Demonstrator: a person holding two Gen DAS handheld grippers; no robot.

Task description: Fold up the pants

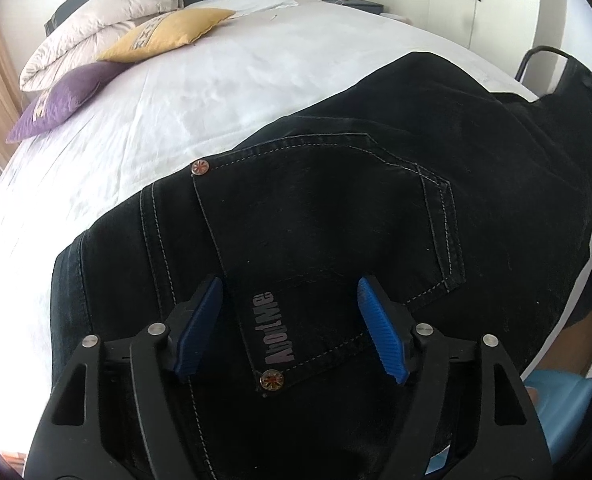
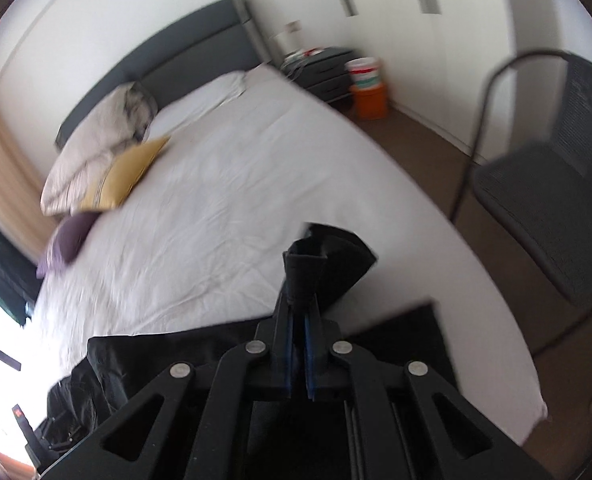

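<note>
Our left tool (image 1: 290,308) hangs tilted down over the pants (image 1: 335,208), its blue pads (image 1: 379,336) standing wide apart with nothing pressed between them. Our right tool (image 2: 300,312) is clamped tight on a bunched piece of the same black fabric (image 2: 307,272), which sticks up past its tips.

Between the left pads we read grey lettering on the back pocket (image 1: 327,240): "AboutMe", or close to it, running sideways. Two round rivets (image 1: 200,168) at the pocket corners carry a flag-like pattern, and pale stitching outlines the pocket and seams.

From the left wrist we see the black denim spread flat on the white bed (image 1: 176,92), seat side up, filling the near part of the picture, with a yellow cushion (image 1: 168,34) and a purple cushion (image 1: 56,104) near the headboard. Only the right wrist view, which is blurred, shows the room beyond: a dark mesh chair (image 2: 543,208) beside the bed, a nightstand (image 2: 327,68), and an orange box (image 2: 369,100) with a white tub on top on the floor. There the rest of the pants lies dark beneath the tool at the bed's near edge.
</note>
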